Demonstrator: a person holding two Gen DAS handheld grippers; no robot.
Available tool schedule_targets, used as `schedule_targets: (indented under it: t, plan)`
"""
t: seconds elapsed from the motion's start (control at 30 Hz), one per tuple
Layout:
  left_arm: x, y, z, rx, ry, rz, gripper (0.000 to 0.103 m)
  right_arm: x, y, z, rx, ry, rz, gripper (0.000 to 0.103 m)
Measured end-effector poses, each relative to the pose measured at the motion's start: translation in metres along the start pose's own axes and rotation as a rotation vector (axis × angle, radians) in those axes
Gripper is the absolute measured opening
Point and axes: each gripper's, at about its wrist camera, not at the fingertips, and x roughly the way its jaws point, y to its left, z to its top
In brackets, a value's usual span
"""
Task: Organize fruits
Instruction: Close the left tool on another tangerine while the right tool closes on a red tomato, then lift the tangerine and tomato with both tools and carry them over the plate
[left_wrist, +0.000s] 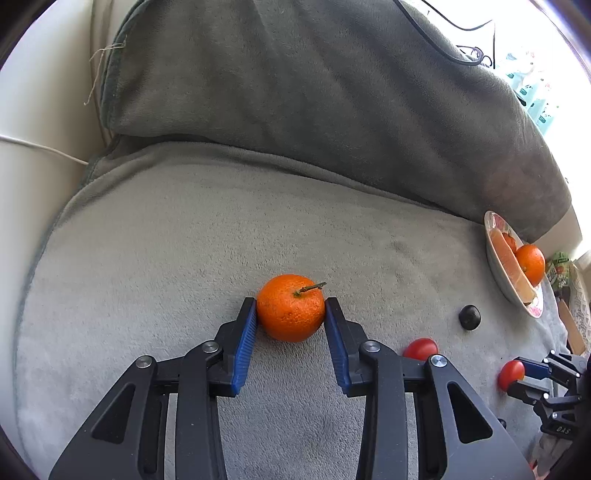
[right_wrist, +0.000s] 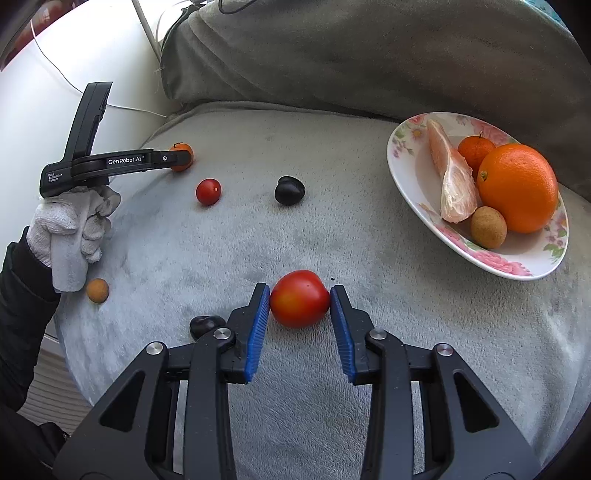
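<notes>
Round orange mandarin (left_wrist: 290, 307) with stem sits clamped between left gripper (left_wrist: 290, 314) blue pads; right gripper (right_wrist: 300, 301) jaws, half-closed, pinch round red tomato (right_wrist: 300, 299).

mandarin (left_wrist: 290, 307): on the blanket (left_wrist: 184, 240), between the left gripper (left_wrist: 290, 314) pads
tomato (right_wrist: 299, 298): between the right gripper (right_wrist: 299, 301) pads
plate (right_wrist: 410, 177): right, holding an orange (right_wrist: 518, 187)

A stemmed mandarin (left_wrist: 290, 307) sits on the grey blanket, blue pads touching both its sides. A red tomato (right_wrist: 299, 298) lies nearer the floral plate (right_wrist: 413, 192), which holds an orange (right_wrist: 518, 187), a small mandarin (right_wrist: 474, 149), a peeled pomelo segment (right_wrist: 452, 181) and a brown longan (right_wrist: 488, 226). Another tomato (right_wrist: 208, 191), a dark plum (right_wrist: 289, 190) and a second longan (right_wrist: 98, 290) lie loose.
</notes>
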Motion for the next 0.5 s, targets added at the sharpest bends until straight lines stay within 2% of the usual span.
schedule_targets:
  t: [0.5]
  plan:
    - [-0.024, -0.037, 0.008, 0.062, -0.033, -0.063, 0.035, -0.041, -0.021, -0.003, 0.036, -0.088, -0.017, 0.035]
